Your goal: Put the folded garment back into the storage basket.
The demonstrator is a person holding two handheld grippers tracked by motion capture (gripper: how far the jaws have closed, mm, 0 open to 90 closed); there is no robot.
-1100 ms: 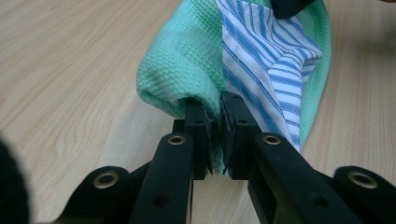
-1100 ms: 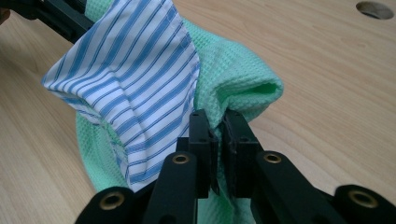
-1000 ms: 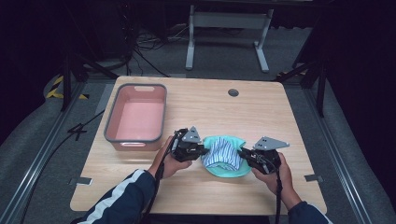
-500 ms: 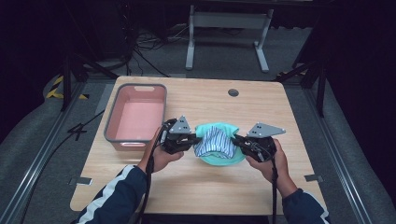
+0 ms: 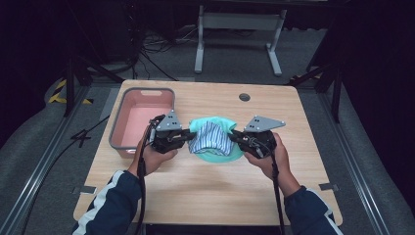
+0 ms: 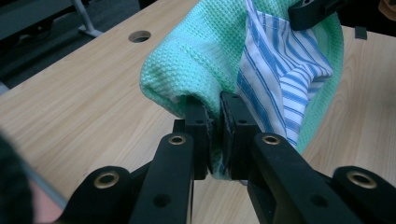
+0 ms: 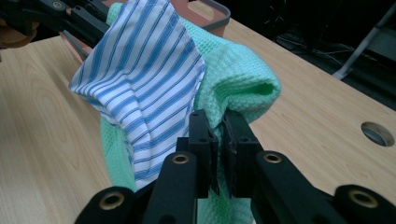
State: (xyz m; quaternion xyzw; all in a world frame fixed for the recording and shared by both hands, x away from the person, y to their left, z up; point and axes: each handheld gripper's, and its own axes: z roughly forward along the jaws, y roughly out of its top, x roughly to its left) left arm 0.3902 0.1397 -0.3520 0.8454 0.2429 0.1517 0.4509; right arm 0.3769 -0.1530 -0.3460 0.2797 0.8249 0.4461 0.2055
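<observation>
A: Left gripper (image 6: pixel 214 135), jaws pressed together on a fold of the mint-green waffle-weave cloth (image 6: pixel 205 51), with the blue-and-white striped cotton cloth (image 6: pixel 280 79) bunched just beside the pinch on the right jaw's side.

B: Same on the other side. Right gripper (image 7: pixel 219 149) has its jaws clamped on the green cloth's opposite edge, striped fabric draped just left of them.

A: So the bundle hangs between the two sets of jaws, up off the light wooden counter (image 5: pixel 205 191), sagging in the middle.

B: And just beyond the left jaws sits the pink rectangular plastic bin with a grey rim (image 5: pixel 139 122). I'd guess that's where this is headed.

A: Here's my worry: I can't tell whether either pinch actually catches the striped piece. It looks cradled in the green cloth rather than gripped.

B: Right, so if the hands tilt or pull apart unevenly, the striped cloth could slide out of the sling and drop on the counter.

A: Thin pinches near the edge, too. A tug could pull the green fold free of one set of jaws.

B: And a low-hanging belly might snag the bin's rim.
</observation>
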